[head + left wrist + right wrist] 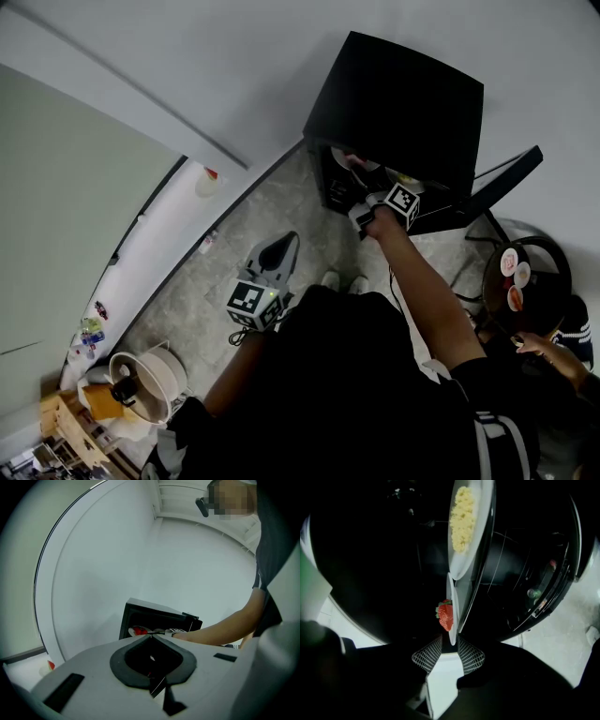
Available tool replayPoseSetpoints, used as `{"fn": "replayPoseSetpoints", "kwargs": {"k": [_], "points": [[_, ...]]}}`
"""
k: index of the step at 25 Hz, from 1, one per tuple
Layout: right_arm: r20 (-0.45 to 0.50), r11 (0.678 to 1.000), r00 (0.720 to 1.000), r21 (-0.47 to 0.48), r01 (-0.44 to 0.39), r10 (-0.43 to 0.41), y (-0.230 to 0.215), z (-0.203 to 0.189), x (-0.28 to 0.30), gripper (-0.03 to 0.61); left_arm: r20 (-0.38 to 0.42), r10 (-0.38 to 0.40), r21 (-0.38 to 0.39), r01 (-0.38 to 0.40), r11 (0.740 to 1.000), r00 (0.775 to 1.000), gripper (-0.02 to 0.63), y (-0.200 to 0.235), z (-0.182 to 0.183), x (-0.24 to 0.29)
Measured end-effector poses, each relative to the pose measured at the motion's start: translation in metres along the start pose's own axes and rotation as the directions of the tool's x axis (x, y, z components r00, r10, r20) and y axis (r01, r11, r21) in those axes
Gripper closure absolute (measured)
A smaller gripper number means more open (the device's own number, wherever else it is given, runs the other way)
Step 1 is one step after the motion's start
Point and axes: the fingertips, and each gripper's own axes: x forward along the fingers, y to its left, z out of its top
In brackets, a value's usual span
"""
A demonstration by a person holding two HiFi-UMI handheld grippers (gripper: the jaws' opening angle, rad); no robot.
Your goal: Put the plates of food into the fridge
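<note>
Cream-coloured, with a dark knob, a cooker pot (150, 380) sits on the floor far to the left of the fridge (394, 103), well away from it. Closer to the fridge but still out on the tiled floor in front of it, the left gripper (150, 637) hangs with its two jaws closed tip to tip and nothing between them. Its own view looks back at the fridge from a distance.

The fridge is a low black box against the white wall. Its door (506, 187) is swung wide open on its right side, and small bottles (532, 592) stand in the door's rack.

At the fridge's open front, the right gripper (449, 640) reaches in at arm's length. Its meshed pads (427, 654) are closed round the near rim of the strawberry plate (452, 630), a white plate seen edge-on with one red strawberry (445, 615) on it. The plate is just inside the fridge mouth. Deeper in the fridge, touching or nearly touching that plate, lies a second white plate (459, 559) heaped with crumbly yellow food (461, 520).

Right of the fridge door, a dark round table (555, 258) carries a few small dishes (511, 262).
</note>
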Motion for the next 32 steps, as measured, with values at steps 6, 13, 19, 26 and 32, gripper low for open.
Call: {"fn": "replayPoseSetpoints", "kwargs": {"k": [6,13,19,26,32], "points": [[-0.062,0.996,0.998,-0.088,0.002,-0.007,0.006,-0.012,-0.014,0.471,0.012,-0.021,0.006,0.020,1.000,1.000,0.591,-0.010,0.002,-0.001],[-0.138,0.962,0.990,-0.270,-0.034,-0.004,0.020,-0.035,-0.054,0.471,0.014,-0.044,0.017,0.044,0.999,0.999,0.591,-0.019,-0.001,0.002],[-0.154,0.932,0.988,-0.356,-0.067,0.012,0.036,-0.040,-0.082,0.472,0.010,-0.096,0.032,0.095,0.995,0.995,0.591,-0.037,-0.002,0.010],[-0.158,0.810,0.987,-0.574,-0.122,0.037,0.070,-0.053,-0.124,0.472,-0.003,-0.144,0.051,0.143,0.988,0.990,0.591,-0.059,-0.005,0.013],[-0.195,0.697,0.980,-0.697,-0.170,0.044,0.087,-0.070,-0.154,0.481,-0.012,-0.171,0.070,0.172,0.983,0.985,0.591,-0.078,-0.008,0.010]]}}
